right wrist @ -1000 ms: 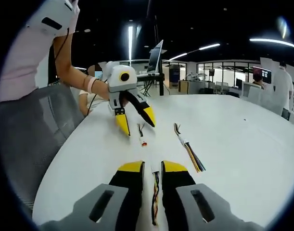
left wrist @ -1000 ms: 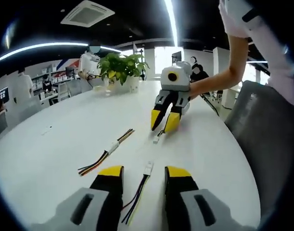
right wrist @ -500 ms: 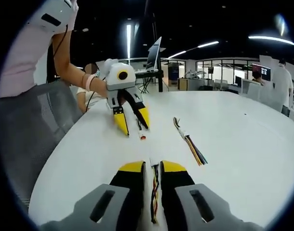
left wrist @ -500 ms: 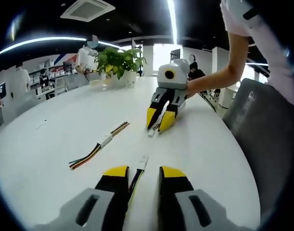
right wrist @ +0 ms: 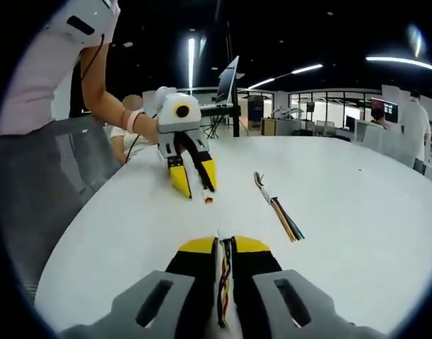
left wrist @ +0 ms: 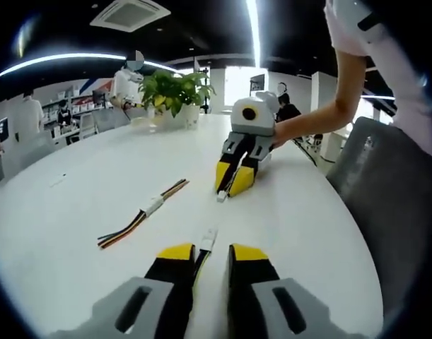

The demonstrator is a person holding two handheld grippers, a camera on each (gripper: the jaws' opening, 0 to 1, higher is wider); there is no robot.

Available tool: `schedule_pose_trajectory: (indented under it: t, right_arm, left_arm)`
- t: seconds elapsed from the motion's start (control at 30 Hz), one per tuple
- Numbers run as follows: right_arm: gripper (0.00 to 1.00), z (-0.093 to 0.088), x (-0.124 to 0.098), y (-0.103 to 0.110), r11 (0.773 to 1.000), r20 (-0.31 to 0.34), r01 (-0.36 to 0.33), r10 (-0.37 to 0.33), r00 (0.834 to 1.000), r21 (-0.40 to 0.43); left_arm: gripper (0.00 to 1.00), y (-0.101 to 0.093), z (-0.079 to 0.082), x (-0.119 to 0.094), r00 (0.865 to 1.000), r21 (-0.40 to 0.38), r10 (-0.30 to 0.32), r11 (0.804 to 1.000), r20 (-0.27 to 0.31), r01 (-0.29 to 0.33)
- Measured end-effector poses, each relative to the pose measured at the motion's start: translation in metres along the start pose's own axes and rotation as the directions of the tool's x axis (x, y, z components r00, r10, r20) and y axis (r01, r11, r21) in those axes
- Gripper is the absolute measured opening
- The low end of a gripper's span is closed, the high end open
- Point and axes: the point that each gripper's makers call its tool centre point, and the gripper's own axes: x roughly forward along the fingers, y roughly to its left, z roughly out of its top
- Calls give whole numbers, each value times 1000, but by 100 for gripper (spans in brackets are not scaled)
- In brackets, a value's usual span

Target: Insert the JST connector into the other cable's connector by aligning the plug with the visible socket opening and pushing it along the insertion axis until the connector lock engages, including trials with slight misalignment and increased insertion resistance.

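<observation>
White table: large, curved edge; all task items are laid on it.

Left gripper: jaws are brought nearly together around a cable whose white connector projects just ahead of the tips; whether it is firmly pinched cannot be told.

Right gripper: jaws are almost closed on a multicoloured cable running between them; a grip is judged likely.

Spare cable: lies untouched, apart from both grippers.

Progress: both cables are only being grasped, well apart. Lifting, alignment, insertion and lock engagement are all left.
</observation>
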Motion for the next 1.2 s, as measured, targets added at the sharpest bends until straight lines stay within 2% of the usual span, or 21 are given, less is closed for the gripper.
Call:
schedule_pose_trajectory:
  t: [0.1, 0.3, 0.57, 0.87, 0.97, 1.2]
  right_arm:
    - [5, 1, 1, 0, 1000, 0, 1, -1, 1000, -2]
    - [4, 1, 2, 0, 1000, 0, 5, -5, 1000, 3]
    - [3, 2, 5, -2, 1000, -10, 17, -18, 1000, -9]
    - [3, 3, 7, -3, 1000, -10, 15, -14, 1000, 4]
    - [3, 8, 9, 1, 1000, 4, 2, -2, 1000, 5]
    - [3, 13, 15, 5, 1000, 21, -28, 28, 999, 12]
  left_arm:
    - [1, 0, 0, 0, 1000, 24, 0, 1000, -3, 0]
    - [1, 1, -1, 0, 1000, 28, -1, 1000, 13, 0]
    - [0, 2, -1, 0, 1000, 52, -6, 999, 14, 6]
    - [0, 6, -2, -1, 1000, 45, 8, 999, 11, -8]
    - [0, 8, -1, -2, 1000, 77, 23, 997, 1, -23]
    - [0, 8, 4, -3, 1000, 76, 23, 997, 13, -24]
